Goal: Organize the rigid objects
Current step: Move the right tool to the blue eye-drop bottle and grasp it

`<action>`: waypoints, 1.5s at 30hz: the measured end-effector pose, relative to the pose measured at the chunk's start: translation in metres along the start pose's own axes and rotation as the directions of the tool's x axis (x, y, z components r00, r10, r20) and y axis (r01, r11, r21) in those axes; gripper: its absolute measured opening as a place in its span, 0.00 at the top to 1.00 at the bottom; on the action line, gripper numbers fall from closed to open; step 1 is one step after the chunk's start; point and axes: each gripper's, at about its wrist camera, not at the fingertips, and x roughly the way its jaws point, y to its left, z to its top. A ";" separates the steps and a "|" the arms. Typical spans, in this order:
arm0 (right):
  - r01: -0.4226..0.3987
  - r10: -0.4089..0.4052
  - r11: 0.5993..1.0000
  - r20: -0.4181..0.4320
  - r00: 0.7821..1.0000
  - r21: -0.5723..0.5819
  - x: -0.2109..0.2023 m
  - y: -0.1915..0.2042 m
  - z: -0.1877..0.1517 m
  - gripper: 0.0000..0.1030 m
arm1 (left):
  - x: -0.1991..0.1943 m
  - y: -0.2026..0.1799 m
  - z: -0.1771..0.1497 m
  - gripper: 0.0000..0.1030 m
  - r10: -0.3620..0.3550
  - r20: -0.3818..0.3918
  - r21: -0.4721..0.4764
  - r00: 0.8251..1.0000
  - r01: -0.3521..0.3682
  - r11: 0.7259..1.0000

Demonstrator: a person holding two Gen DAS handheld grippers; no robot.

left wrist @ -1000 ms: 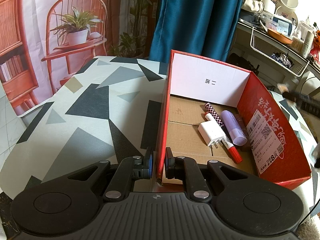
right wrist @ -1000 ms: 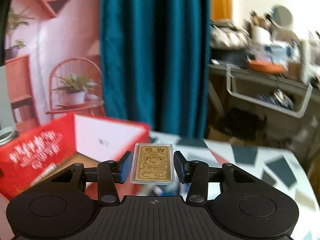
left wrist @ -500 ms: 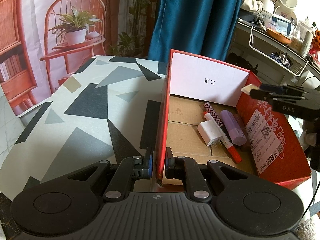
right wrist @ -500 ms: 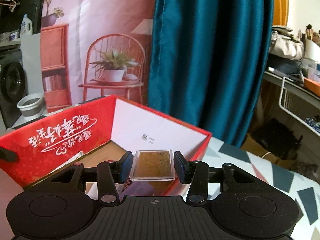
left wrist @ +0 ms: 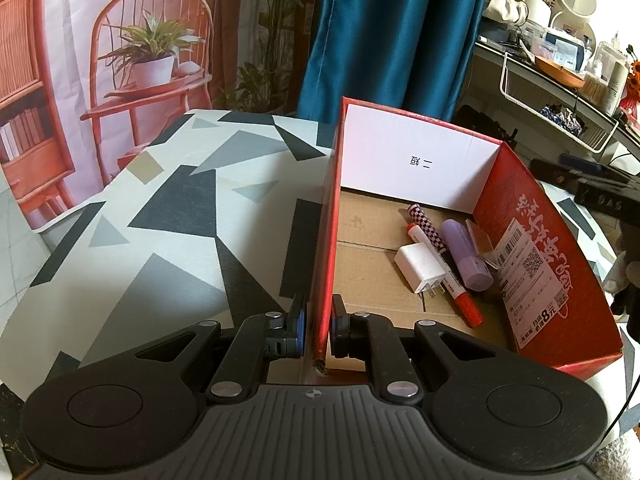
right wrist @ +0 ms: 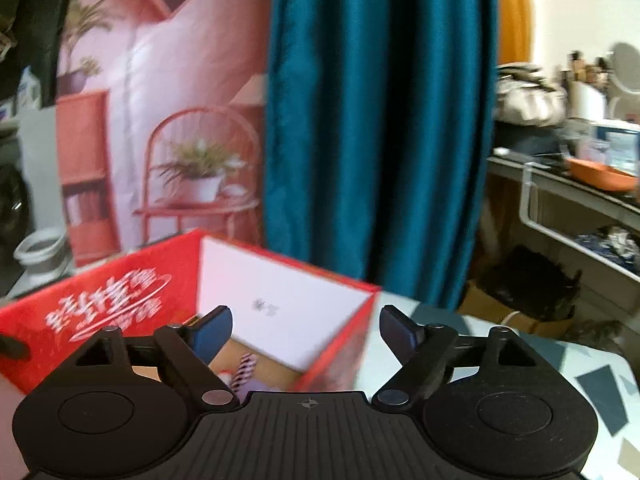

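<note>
A red cardboard box (left wrist: 536, 256) lies open on the patterned table. My left gripper (left wrist: 319, 322) is shut on the box's left wall (left wrist: 326, 240) near its front corner. Inside lie a white charger (left wrist: 420, 266), a red-capped marker (left wrist: 452, 284), a checkered pen (left wrist: 426, 228), a purple tube (left wrist: 466, 254) and a clear plastic card case (left wrist: 482, 240) leaning against the right wall. My right gripper (right wrist: 306, 330) is open and empty, above the box's far right corner (right wrist: 360, 312); its body shows at the right edge of the left wrist view (left wrist: 600, 192).
The table (left wrist: 160, 240) carries a grey, black and white triangle cloth. A teal curtain (right wrist: 380, 120) hangs behind the box. A cluttered shelf with a wire basket (left wrist: 560, 92) stands to the right. A printed backdrop with a chair and plant (left wrist: 152, 60) hangs at the left.
My right gripper has opened and let go of the gold card in its clear case, which now lies in the box by the right wall. The left gripper has not moved.
</note>
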 end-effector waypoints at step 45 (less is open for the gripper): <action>0.083 -0.054 0.994 -0.334 0.941 0.074 0.078 -0.060 -0.100 0.75 | 0.002 -0.003 0.000 0.82 0.032 0.001 0.030 1.000 -0.032 0.999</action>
